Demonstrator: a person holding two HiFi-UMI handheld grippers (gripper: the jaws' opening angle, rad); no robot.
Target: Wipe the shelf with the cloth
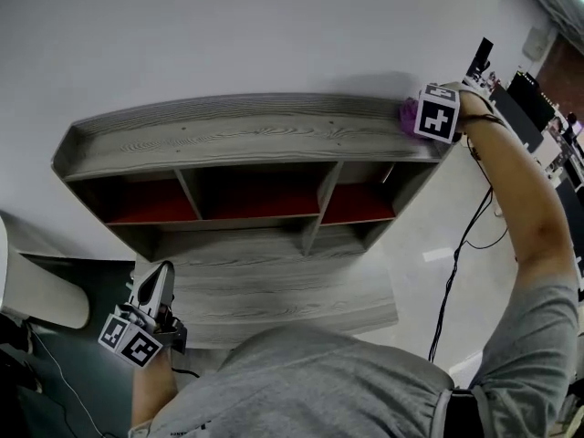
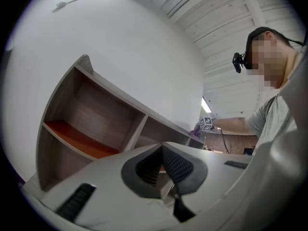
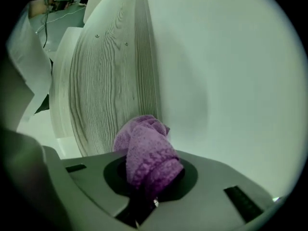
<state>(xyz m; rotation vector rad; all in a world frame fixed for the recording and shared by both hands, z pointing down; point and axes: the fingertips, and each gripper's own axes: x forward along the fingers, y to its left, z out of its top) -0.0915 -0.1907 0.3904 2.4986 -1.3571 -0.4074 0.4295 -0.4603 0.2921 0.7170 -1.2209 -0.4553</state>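
A grey wood-grain shelf unit [image 1: 237,135] with red inner boards stands against a white wall. My right gripper [image 1: 422,115] is at the right end of its top board, shut on a purple cloth [image 1: 408,113]. In the right gripper view the cloth [image 3: 147,150] bulges out of the jaws and presses on the top board [image 3: 103,81] next to the wall. My left gripper [image 1: 155,286] hangs low at the left, in front of the unit's lower boards, shut with nothing held. In the left gripper view the shelf [image 2: 96,124] and the far right gripper [image 2: 206,123] show.
A black cable [image 1: 461,245] hangs from my right arm down to the pale floor. A white rounded object [image 1: 41,295] sits at the lower left beside a dark mat. Desks with monitors [image 1: 525,94] stand at the far right.
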